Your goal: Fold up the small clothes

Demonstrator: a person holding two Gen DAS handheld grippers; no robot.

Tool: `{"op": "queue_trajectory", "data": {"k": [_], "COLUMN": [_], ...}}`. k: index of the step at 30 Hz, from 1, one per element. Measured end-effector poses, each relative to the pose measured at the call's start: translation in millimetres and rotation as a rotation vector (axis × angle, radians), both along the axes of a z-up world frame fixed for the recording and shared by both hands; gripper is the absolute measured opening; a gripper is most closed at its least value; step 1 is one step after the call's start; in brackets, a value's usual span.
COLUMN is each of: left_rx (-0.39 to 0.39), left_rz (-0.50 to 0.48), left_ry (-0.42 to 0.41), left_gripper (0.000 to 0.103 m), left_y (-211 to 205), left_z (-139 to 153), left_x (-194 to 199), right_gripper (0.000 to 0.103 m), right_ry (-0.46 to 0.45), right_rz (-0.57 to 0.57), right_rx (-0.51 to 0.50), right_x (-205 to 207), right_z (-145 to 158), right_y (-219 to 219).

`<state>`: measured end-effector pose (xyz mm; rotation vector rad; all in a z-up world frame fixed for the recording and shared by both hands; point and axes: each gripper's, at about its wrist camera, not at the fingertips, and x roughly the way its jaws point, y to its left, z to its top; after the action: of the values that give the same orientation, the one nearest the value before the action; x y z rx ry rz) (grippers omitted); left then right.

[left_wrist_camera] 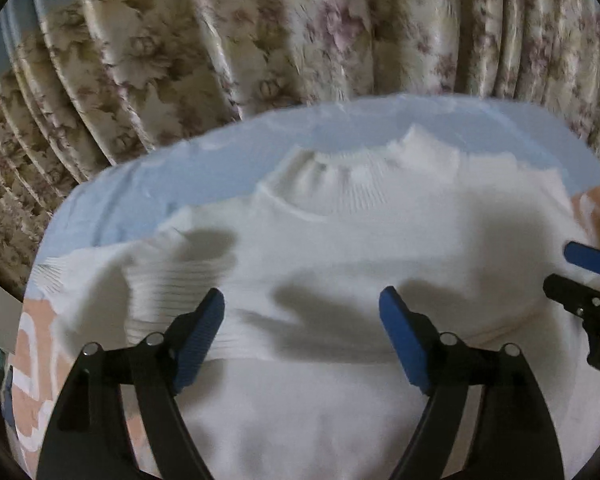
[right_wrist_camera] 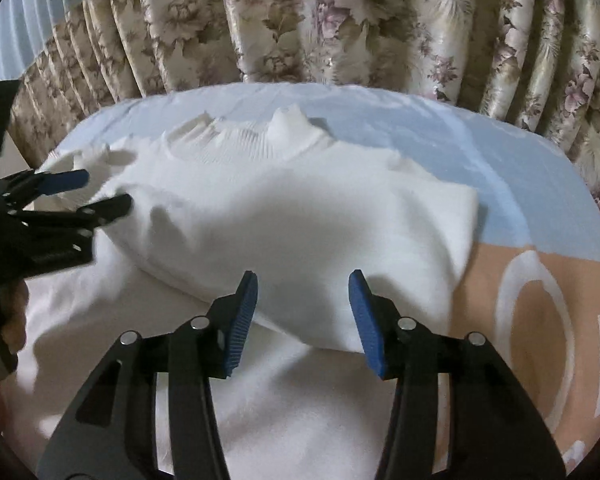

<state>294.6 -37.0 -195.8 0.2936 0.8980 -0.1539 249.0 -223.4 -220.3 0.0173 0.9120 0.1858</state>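
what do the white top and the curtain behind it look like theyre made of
White top: looks like a soft matte knit, judging by the fine ribbing at its raised collar and the thick, rounded fold; the fibre cannot be told. Curtain: seems a woven fabric with a satin-like sheen, since its floral-printed pleats catch glossy highlights.

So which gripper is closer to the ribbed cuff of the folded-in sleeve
Left. The left gripper hangs open right beside the ribbed cuff on the white sweater; the right gripper, also open, sits at the sweater's opposite side.
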Motion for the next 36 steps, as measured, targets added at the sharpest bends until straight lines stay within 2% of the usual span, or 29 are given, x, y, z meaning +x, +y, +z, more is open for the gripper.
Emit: {"op": "queue_trajectory", "data": {"k": [3, 5, 8, 11, 12, 14, 16, 19, 22, 27, 33, 36], "left_rx": [0.017, -0.012, -0.044, -0.034, -0.025, -0.034, -0.054, -0.078, -0.092, -0.169, -0.155, -0.123], "left_rz": [0.026, 0.039, 0.057, 0.062, 0.061, 0.047, 0.033, 0.025, 0.050, 0.107, 0.177, 0.220], "left_ry": [0.028, 0.030, 0.039, 0.030, 0.023, 0.021, 0.034, 0.043, 0.034, 0.038, -0.031, -0.079], "left_gripper": [0.083, 0.085, 0.085, 0.084, 0.084, 0.085, 0.085, 0.095, 0.096, 0.096, 0.096, 0.096], "left_y": [7.1, 18.9, 37.7, 39.0, 35.7, 31.0, 28.1, 26.9, 34.0, 69.4, 107.0, 122.3], "left_z": [-14.8, -15.9, -16.7, -12.2, -8.5, -0.9, 4.4, 12.6, 23.8, 44.9, 68.1, 78.7], "left_x": [5.4, 4.0, 0.1, -8.3, -13.8, -23.1, -29.5, -38.6, -44.4, -47.7, -53.9, -61.4], "right_gripper": [0.047, 0.047, 0.040, 0.042, 0.050, 0.087, 0.097, 0.098, 0.100, 0.100, 0.100, 0.100], "right_ry": [0.015, 0.017, 0.026, 0.030, 0.029, 0.010, -0.015, -0.016, -0.014, -0.015, -0.033, -0.062], "right_rz": [0.023, 0.020, 0.036, 0.064, 0.064, 0.065, 0.061, 0.066, 0.058, 0.013, -0.062, -0.106], "right_rx": [-0.037, -0.044, -0.016, -0.035, -0.019, 0.039, 0.072, 0.053, 0.034, 0.029, 0.071, 0.087], "right_x": [2.7, 3.3, 3.8, 2.6, 0.7, -4.4, -10.7, -14.4, -17.1, -22.5, -24.5, -28.4], "right_z": [-9.4, -10.3, -12.0, -9.2, -4.5, 4.6, 15.6, 25.3, 32.9, 40.0, 49.9, 57.6], "right_y": [-1.5, -9.5, -23.2, -20.4, -19.7, -19.6, -15.0, -6.0, 0.3, 0.6, -2.4, -4.3]}}
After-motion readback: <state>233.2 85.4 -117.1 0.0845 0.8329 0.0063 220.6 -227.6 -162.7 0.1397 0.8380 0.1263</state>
